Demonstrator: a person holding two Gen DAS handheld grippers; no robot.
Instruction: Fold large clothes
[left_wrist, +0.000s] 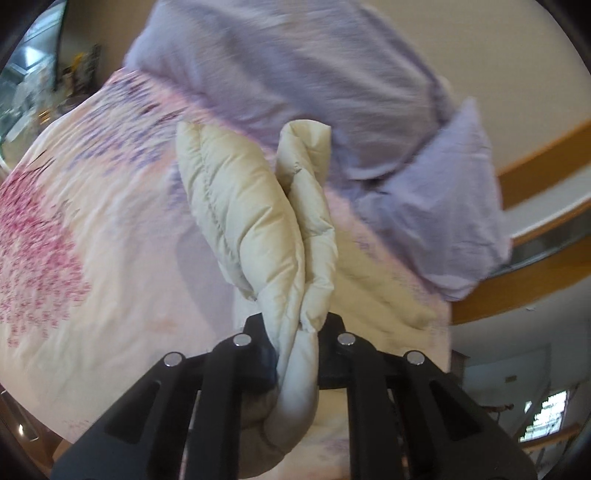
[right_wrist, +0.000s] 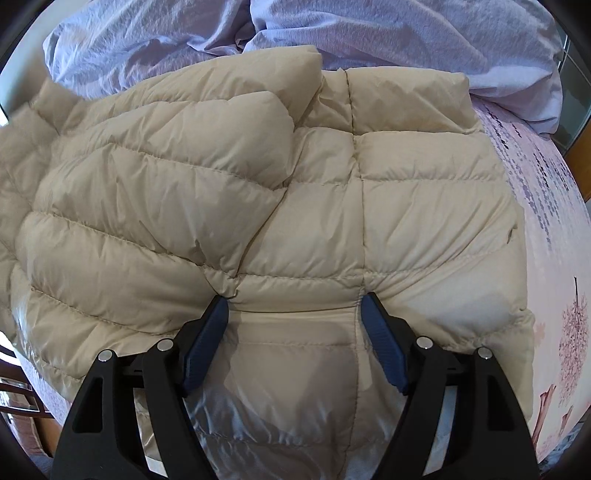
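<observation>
- Your cream quilted down jacket lies spread over the bed, covering most of the right wrist view, its stitched panels running across and one vertical seam down the middle.
- A folded-over part of the jacket, a puffy flap, lies on top of the body at the upper left in that view.
- Your right gripper is down on the jacket's near edge with its fingers spread apart; both blue pads press into the fabric, which puckers at each tip, and a smooth strip of cloth lies between them unpinched.
- In the left wrist view a bunched length of the same jacket rises away from the camera, doubled into two padded rolls side by side.
- Your left gripper has its fingers closed on that bunch; the cloth passes between the black tips and hangs in a loop below them.
- This view is blurred with motion, so fine detail is hard to read.
- Under the jacket is the bedsheet, pale pink with purple dots and a pink blossom-tree print.
- A crumpled lavender duvet is heaped along the far side of the bed, touching the jacket's far edge.
- A wooden rail shows beyond the bed in the left wrist view.
</observation>
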